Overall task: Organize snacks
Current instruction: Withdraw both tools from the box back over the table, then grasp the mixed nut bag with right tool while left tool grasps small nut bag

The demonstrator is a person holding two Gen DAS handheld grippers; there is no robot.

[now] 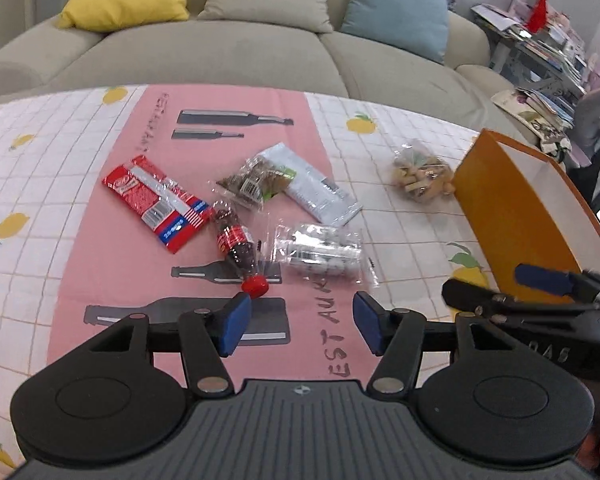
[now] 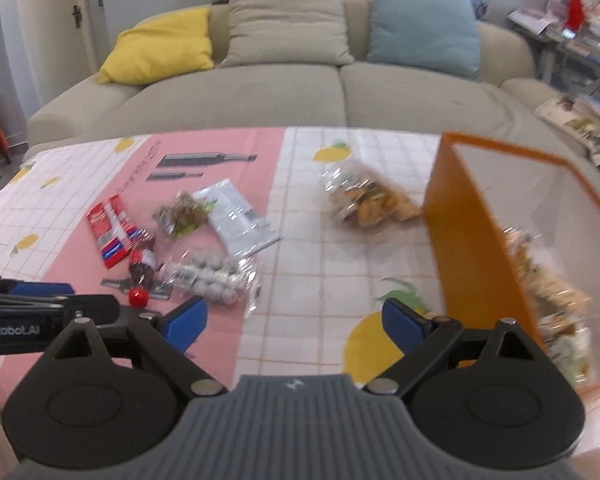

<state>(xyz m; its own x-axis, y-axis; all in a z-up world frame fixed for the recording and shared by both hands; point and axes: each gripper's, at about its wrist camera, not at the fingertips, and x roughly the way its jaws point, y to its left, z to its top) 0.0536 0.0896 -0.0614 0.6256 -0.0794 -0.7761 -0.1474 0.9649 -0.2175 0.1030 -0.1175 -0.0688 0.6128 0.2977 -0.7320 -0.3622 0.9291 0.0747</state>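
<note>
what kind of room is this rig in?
Most likely a home living room. A beige sofa with yellow, beige and blue cushions sits behind a low table covered in a lemon-print cloth, and a side shelf at the right is piled with books and magazines. Snack packets are spread on the table.

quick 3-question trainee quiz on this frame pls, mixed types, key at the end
1. True or false: the left gripper is shut on the small cola bottle.
2. Which snack lies closest to the orange box? A) the red packet B) the clear bag of mixed nuts C) the grey-white pouch
3. Fill in: the orange box already holds one ____ of snacks, seen from the right wrist.

Key
1. False: both the left and the right gripper are open and empty.
2. B
3. bag
</note>
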